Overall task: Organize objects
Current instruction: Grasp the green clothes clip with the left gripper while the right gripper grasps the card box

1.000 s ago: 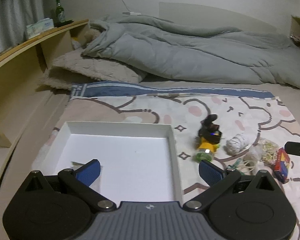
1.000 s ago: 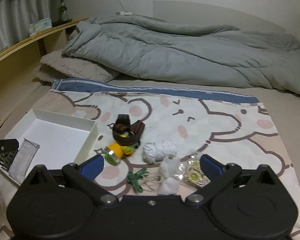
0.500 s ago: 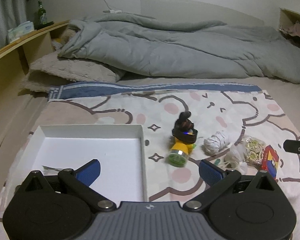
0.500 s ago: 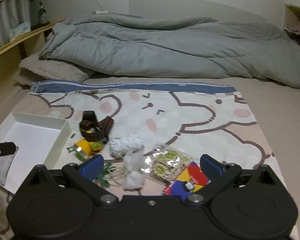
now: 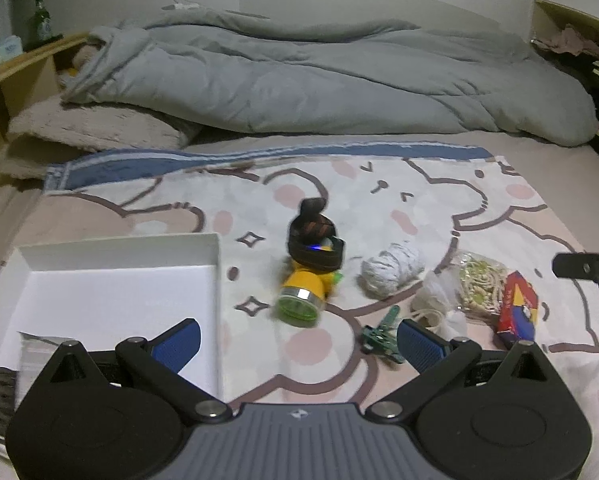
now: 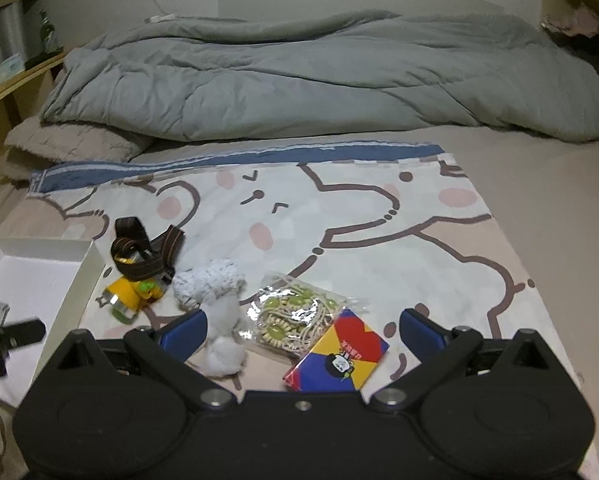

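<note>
A white tray (image 5: 115, 244) lies on the bed at the left, with a silver packet (image 5: 39, 350) in its near corner. To its right lie a yellow headlamp with a dark strap (image 5: 309, 276), a white yarn ball (image 5: 391, 266), a green clip (image 5: 381, 334), a bag of beads (image 5: 479, 280) and a red, yellow and blue card box (image 5: 519, 306). My left gripper (image 5: 297, 338) is open, above the tray's right edge and the headlamp. My right gripper (image 6: 301, 330) is open, just over the bead bag (image 6: 295, 312) and card box (image 6: 339, 356).
A grey duvet (image 5: 319, 80) and a beige pillow (image 5: 91, 128) lie across the back of the bed. A wooden shelf (image 5: 15, 68) with a green bottle (image 5: 41, 24) runs along the left. The objects rest on a cartoon-print cloth (image 6: 339, 216).
Both grippers have moved right over the second. The left went from over the tray toward the headlamp; the right went from the yarn to the bead bag and card box.
</note>
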The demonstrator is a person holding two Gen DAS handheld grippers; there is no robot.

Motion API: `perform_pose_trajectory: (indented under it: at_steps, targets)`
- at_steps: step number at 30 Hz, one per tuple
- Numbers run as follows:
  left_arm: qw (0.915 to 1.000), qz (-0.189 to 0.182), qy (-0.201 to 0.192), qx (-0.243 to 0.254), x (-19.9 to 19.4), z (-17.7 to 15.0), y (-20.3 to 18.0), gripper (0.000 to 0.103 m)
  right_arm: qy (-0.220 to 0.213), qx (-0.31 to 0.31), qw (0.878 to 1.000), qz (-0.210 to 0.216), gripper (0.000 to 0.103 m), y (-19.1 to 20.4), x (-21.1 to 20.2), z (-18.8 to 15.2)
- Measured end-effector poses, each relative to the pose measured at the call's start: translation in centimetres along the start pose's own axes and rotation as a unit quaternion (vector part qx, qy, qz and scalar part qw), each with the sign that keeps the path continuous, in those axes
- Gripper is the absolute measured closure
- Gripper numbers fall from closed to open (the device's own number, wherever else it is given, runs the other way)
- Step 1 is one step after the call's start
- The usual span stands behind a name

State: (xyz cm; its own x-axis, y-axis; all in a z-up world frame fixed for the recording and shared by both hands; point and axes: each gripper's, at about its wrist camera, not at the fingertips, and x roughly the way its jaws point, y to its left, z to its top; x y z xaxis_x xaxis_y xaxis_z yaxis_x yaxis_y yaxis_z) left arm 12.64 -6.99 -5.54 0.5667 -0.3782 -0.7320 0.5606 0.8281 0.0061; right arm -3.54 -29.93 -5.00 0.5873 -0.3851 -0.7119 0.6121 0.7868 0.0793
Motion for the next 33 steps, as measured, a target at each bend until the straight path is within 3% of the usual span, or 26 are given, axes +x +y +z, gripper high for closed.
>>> perform_pose_trajectory:
  at_steps: [5, 10, 16, 22, 29, 33]
  targets:
    - [0.9998, -0.014, 0.002, -0.015, 1.9, -0.7, -0.6, 0.000, 0.014, 0.048, 0.999, 0.015, 0.000, -1.9, 1.6, -0.1]
    - [0.9998, -0.018, 0.000, 0.003, 3.6, -1.4, -1.6, 0.000, 0.041, 0.091, 0.995, -0.008, 0.000, -3.8, 3.8, -0.6]
    - [0.9965, -0.046, -0.037, 0.058, 4.5, -2.2, -3.1, 0.002, 0.093, 0.202, 0.975, -0.008, 0.000, -6.7, 6.7, -1.8]
    - [0.9923, -0.103, -0.014, 0.067, 6.3, -2.7, -3.8, 0.019, 0.124, 0.263, 0.957, -0.006, 0.000, -7.9, 8.4, -3.1]
    - [0.9913, -0.118, 0.005, 0.059, 8.5, -2.9, -3.6, 0.036, 0.132, 0.297, 0.945, 0.024, 0.000, -8.1, 9.5, -3.5]
    - [0.9902, -0.128, 0.018, 0.052, 9.6, -2.8, -3.4, 0.040, 0.139, 0.312, 0.940, 0.024, 0.000, -8.0, 10.3, -3.7]
